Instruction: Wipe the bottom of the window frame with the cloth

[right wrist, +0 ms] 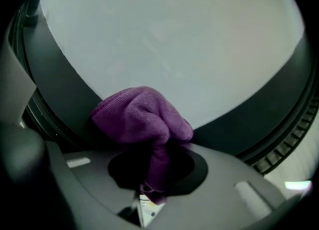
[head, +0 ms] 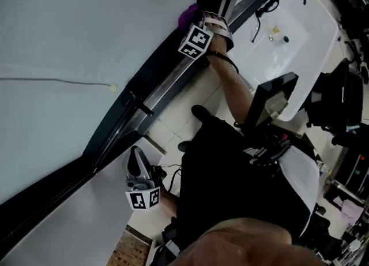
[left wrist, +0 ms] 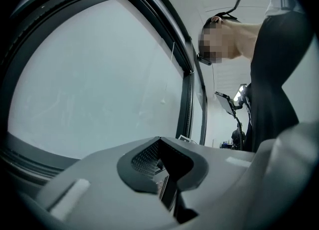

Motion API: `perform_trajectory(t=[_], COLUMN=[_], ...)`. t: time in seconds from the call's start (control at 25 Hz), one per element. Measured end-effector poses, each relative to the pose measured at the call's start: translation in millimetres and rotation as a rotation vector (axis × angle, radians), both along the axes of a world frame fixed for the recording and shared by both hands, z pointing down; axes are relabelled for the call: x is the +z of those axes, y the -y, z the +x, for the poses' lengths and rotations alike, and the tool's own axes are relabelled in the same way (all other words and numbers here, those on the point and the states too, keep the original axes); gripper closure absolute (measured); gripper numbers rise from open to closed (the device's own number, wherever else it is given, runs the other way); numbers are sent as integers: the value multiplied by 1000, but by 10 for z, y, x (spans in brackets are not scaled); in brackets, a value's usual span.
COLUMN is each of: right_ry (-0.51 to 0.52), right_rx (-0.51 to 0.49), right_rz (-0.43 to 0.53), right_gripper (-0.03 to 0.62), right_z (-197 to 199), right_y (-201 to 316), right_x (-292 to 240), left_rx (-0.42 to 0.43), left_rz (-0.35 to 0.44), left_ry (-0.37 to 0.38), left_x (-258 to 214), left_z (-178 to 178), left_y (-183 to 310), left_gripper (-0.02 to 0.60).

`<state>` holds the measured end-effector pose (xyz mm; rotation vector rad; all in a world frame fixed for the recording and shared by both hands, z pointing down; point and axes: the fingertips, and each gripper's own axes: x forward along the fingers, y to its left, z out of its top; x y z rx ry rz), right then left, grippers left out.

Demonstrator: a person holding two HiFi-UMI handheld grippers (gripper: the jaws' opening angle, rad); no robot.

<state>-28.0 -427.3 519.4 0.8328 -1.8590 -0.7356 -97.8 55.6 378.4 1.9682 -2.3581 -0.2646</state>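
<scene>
Item: purple microfibre cloth, bunched, clenched at its lower fold between the jaws of the right hand-held gripper. Location: upper centre of the head view, pressed on the dark metal bottom rail of the window frame where the rail meets the pale frosted glass pane. In the right gripper view the wad lies across that same seam, part on the glass and part on the dark rail. Second item: left hand-held gripper, lower centre of the head view, beside the rail but not seen touching it, jaws drawn together on nothing, taking no part in the work. Step in hand, as judged: a wiping stroke on the bottom rail, with the cloth at the rail's far end. Next move, as judged: draw the cloth down the rail toward the lower left of the frame, with firm pressure into the channel and the clamp tight, so the wad neither slips free nor rides up onto the glass.
</scene>
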Motion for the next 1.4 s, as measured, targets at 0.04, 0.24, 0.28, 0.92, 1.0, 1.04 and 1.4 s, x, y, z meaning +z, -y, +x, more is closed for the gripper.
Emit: perform_trajectory(t=[0.04, 0.24, 0.28, 0.92, 1.0, 1.04, 1.4], right_ry=[18, -50, -47, 874, 852, 825, 242], right_rx=[-3, 29, 50, -554, -543, -534, -596], right_rz=[-10, -21, -9, -1143, -1114, -1075, -331], right_gripper=[533, 533, 532, 531, 531, 531, 531], right_z=[-3, 407, 569, -862, -994, -1054, -1329], right_y=[6, -185, -277, -2967, -2974, -2958, -2721], right_x=[7, -47, -88, -689, -689, -651, -295], left_rx=[4, -5, -16, -144, -168, -179, -184], left_rz=[3, 31, 29, 29, 27, 24, 7], left_ry=[1, 1, -6, -49, -49, -51, -55], left_x=[-3, -5, 22, 117, 85, 80, 63], left_z=[13, 61, 28, -281, -275, -283, -286], left_y=[6, -163, -228, -887, -973, -1010, -1009], left_gripper=[581, 581, 581, 581, 581, 581, 581])
